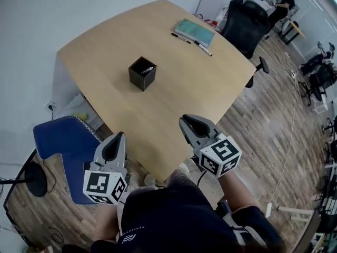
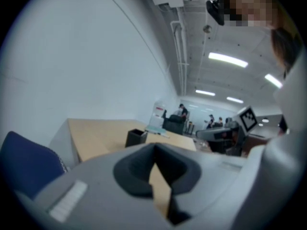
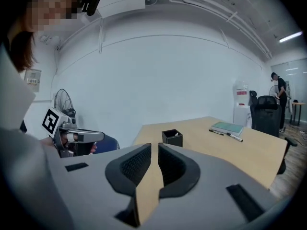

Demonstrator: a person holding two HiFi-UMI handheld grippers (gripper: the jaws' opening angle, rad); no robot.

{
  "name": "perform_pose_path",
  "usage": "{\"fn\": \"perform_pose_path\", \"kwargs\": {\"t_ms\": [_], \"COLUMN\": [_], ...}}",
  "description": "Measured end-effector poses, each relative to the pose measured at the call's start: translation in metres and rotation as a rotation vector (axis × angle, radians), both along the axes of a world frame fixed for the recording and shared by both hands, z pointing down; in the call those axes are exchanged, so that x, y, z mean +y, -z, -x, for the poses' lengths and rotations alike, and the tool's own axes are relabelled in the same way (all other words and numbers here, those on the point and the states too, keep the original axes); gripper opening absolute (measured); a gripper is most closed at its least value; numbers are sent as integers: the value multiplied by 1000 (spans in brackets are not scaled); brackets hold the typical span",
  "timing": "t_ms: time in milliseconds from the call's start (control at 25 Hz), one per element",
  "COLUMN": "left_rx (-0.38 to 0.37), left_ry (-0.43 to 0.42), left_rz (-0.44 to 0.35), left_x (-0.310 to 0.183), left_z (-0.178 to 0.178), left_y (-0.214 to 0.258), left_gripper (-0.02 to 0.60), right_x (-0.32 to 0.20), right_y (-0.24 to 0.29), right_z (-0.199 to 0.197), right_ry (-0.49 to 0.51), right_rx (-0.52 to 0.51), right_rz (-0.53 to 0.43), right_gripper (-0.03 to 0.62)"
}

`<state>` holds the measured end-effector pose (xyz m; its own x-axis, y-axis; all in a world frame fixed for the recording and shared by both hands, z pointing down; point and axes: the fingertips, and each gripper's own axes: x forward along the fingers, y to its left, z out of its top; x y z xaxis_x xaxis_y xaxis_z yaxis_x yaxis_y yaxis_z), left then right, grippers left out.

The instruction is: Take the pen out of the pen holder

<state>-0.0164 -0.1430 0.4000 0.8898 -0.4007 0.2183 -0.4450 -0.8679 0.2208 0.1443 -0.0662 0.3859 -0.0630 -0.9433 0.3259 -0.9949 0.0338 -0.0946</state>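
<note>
A black square pen holder [image 1: 142, 74] stands near the middle of the wooden table [image 1: 100, 51], with a silver-tipped pen [image 1: 148, 69] leaning inside it. Both grippers hover over the table's near edge, well short of the holder. My left gripper [image 1: 120, 136] has its jaws together and nothing in them. My right gripper [image 1: 184, 121] has a narrow gap between its pads and is empty. The holder [image 2: 136, 137] lies ahead of the left gripper [image 2: 154, 147] in the left gripper view. In the right gripper view the holder [image 3: 172, 137] sits just beyond the right gripper [image 3: 154, 146].
A green notebook [image 1: 195, 31] and two loose pens [image 1: 203, 48] lie at the table's far side. A black office chair [image 1: 246, 25] stands behind that corner. A blue chair [image 1: 58, 141] is at the near left. People work in the background at the right.
</note>
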Motion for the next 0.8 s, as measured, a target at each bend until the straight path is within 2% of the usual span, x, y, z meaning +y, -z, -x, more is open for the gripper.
{"fn": "perform_pose_path", "kwargs": {"t_ms": [160, 320, 600, 800], "left_rx": [-25, -21, -52, -62], "left_ry": [107, 190, 317, 406], "left_rz": [-27, -12, -19, 1], "left_x": [-15, -29, -46, -51], "left_z": [-3, -22, -54, -61], "left_y": [1, 3, 7, 4], "left_gripper": [6, 6, 6, 6], "right_x": [-30, -61, -113, -143], "right_y": [6, 11, 7, 4], "right_z": [-16, -35, -70, -83], "right_ry": [105, 228, 385, 461], "right_rx": [14, 35, 61, 81], "right_rz": [2, 8, 34, 50], "right_gripper": [44, 90, 112, 118]}}
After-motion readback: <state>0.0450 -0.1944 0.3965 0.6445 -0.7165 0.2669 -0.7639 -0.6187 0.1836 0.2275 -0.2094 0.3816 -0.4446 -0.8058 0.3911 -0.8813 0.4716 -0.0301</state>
